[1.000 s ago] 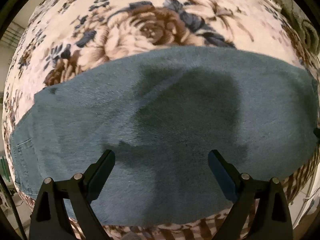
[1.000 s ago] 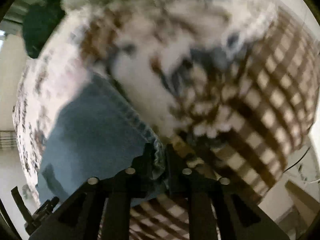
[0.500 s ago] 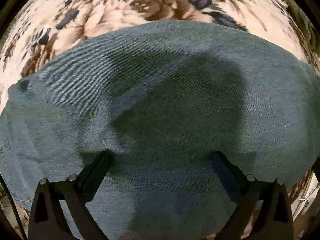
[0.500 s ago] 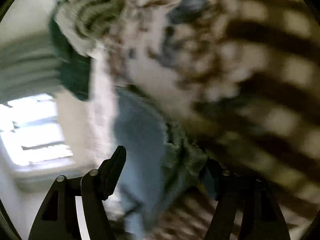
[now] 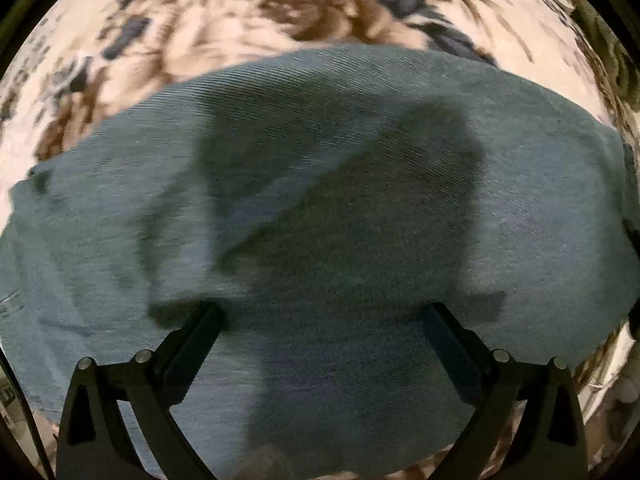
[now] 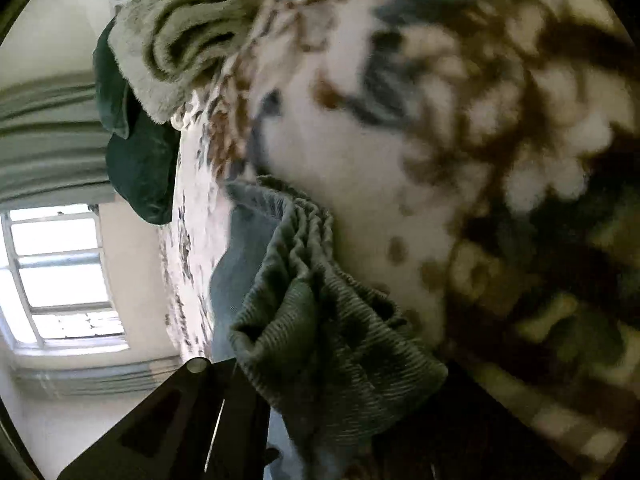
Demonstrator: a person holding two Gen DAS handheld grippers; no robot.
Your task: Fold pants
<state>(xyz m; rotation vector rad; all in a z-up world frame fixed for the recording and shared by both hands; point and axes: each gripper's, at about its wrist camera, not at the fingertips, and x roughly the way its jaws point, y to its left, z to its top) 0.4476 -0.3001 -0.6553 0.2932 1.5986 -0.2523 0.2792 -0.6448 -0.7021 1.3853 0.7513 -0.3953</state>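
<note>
Blue denim pants (image 5: pixel 340 200) lie flat on a floral blanket (image 5: pixel 240 20) and fill most of the left wrist view. My left gripper (image 5: pixel 320 320) is open just above the denim, its fingers (image 5: pixel 192 340) spread wide, holding nothing. In the right wrist view the camera is rolled sideways. A bunched ribbed edge of the pants (image 6: pixel 320 340) hangs over my right gripper and hides its right finger. Only the left finger (image 6: pixel 200 408) shows, so I cannot tell how the jaws stand.
A crumpled green-and-cream towel (image 6: pixel 180 32) and a dark green cushion (image 6: pixel 140 168) lie at the far end of the bed. A window (image 6: pixel 60 276) and a pale wall are beyond it. The blanket has a brown checked border (image 6: pixel 560 360).
The right gripper went from shut on the pants hem to open half a second ago, then rolled sideways with cloth draped over it. The left gripper sank closer to the denim.
</note>
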